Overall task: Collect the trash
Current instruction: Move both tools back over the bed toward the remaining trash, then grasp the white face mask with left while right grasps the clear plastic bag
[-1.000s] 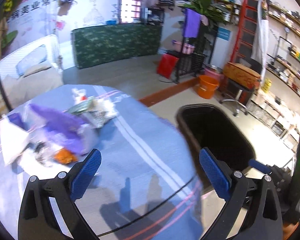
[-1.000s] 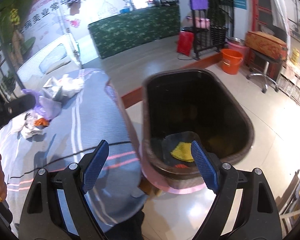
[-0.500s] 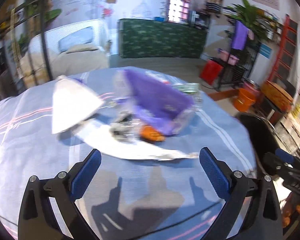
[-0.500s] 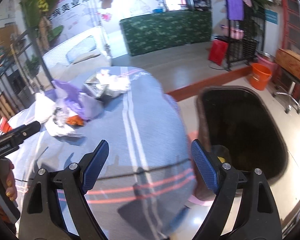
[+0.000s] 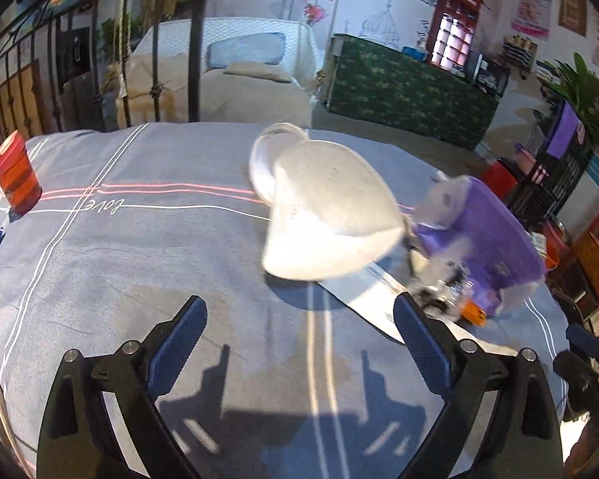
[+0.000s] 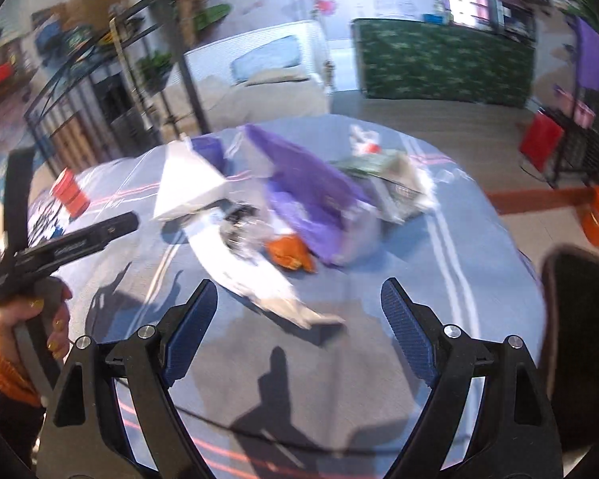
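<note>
Left wrist view: left gripper (image 5: 297,337) wide open, empty | white paper cone (image 5: 331,215) mid-frame, probably light, crushable | pinch its rim | right gripper (image 6: 297,329) open, empty

place: shop-like showroom | evidence: green counter (image 5: 411,95), bed (image 5: 235,76), wall posters (image 5: 533,0), stocked rack (image 6: 575,131)

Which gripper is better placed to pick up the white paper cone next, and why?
Probably left: the open left gripper faces the white paper cone just ahead, while the right gripper faces it past other litter.
</note>
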